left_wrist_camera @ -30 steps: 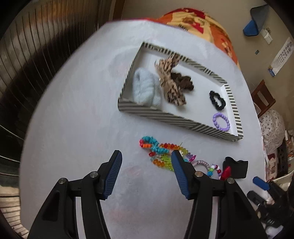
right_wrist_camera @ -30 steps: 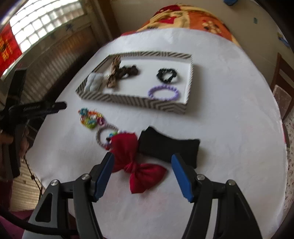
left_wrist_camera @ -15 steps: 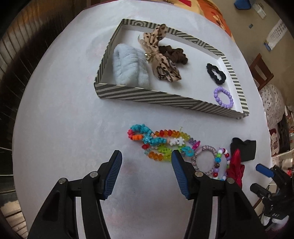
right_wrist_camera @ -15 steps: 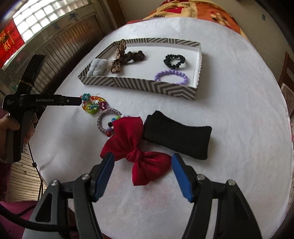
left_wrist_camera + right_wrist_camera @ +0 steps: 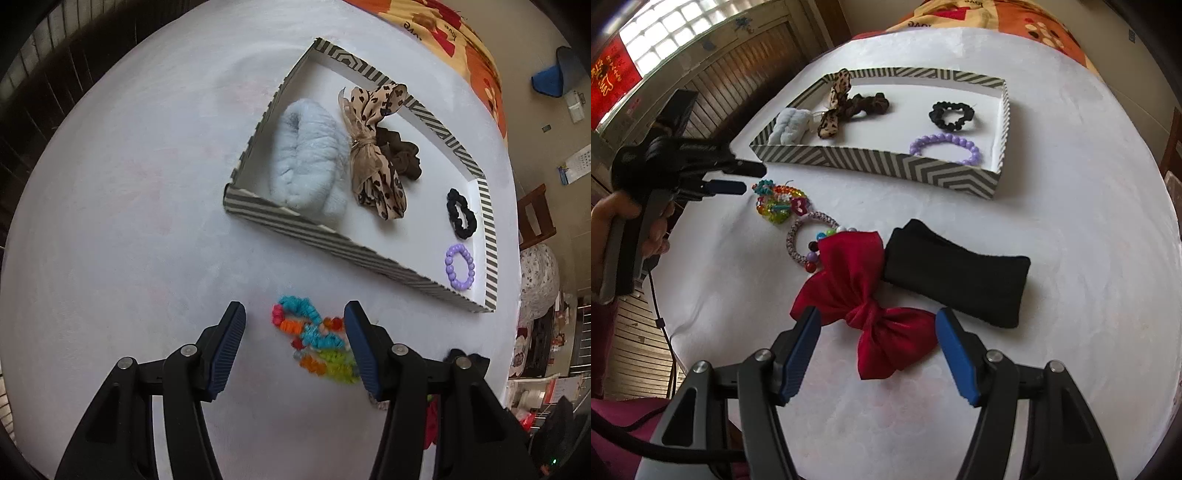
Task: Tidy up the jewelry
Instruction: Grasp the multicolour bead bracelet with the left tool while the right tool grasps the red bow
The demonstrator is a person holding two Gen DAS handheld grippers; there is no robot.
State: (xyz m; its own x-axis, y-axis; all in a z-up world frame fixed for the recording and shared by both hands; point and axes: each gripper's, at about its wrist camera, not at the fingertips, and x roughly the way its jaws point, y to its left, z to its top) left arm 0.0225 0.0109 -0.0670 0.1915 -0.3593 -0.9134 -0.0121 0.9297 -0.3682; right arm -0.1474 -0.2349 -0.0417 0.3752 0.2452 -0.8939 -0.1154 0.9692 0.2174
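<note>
Left gripper (image 5: 293, 334): jaws spread wide and holding nothing; it hangs over the pile of coloured bead bracelets (image 5: 314, 345), which shows between the two blue pads without touching either.
Right gripper (image 5: 877, 341): jaws parted and empty, poised above the red bow (image 5: 866, 299), whose lower wing lies between the pads, apart from both.
Striped tray (image 5: 886, 162): sits toward the far side of the white table (image 5: 1071, 229); zigzag black-and-white walls, white floor.
In the tray: a pale blue fluffy scrunchie (image 5: 308, 166) at the left end, a leopard-print bow (image 5: 373, 147) beside it, a brown scrunchie (image 5: 400, 153) touching that bow, then a black scrunchie (image 5: 953, 114) and a purple bead bracelet (image 5: 947, 147) at the right end.
On the table, near side of the tray: the bead pile at left, a pinkish braided ring with beads (image 5: 809, 236) next, the red bow overlapping that ring, and a folded black band (image 5: 955, 273) just beside the bow.
Person: a hand (image 5: 620, 218) grips the left tool's handle at the table's left edge.
</note>
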